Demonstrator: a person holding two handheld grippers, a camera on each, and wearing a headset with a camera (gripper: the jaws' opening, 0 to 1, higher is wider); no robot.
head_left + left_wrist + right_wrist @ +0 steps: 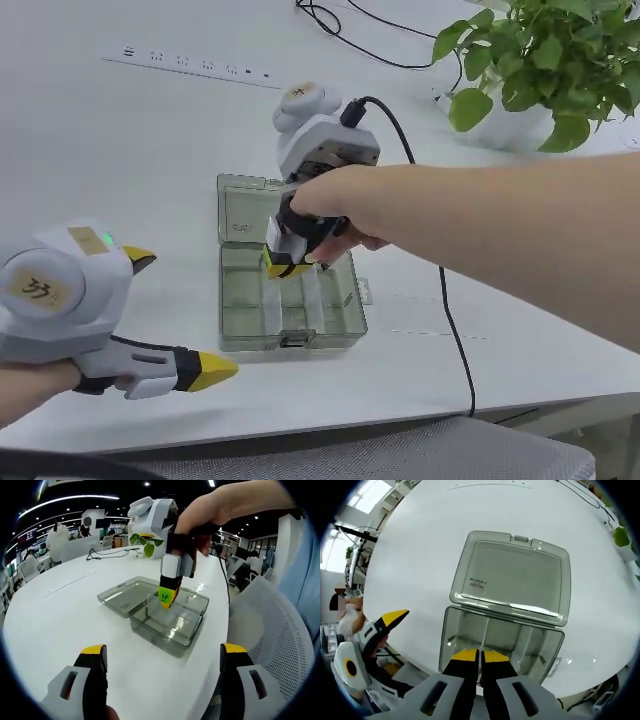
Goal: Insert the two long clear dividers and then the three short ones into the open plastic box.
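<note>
The open clear plastic box [290, 343] sits mid-table with its lid [240, 205] folded flat behind it. Thin clear dividers [312, 305] stand in the tray, running front to back. My right gripper [285, 268] points straight down into the tray's back left part. In the right gripper view the box [445, 630] lies below, and the right gripper [480, 655] is shut on the edge of a clear divider [482, 639]. My left gripper [178, 313] hovers open at the near left, apart from the box. The left gripper view shows the left gripper [163, 652] empty, facing the box [160, 642] and the right gripper [166, 597].
A white power strip [190, 65] lies at the back, and a potted plant [540, 60] stands back right. A black cable [445, 300] crosses the table right of the box. Faint flat clear pieces [430, 315] lie there too. A grey chair [400, 455] sits at the table's near edge.
</note>
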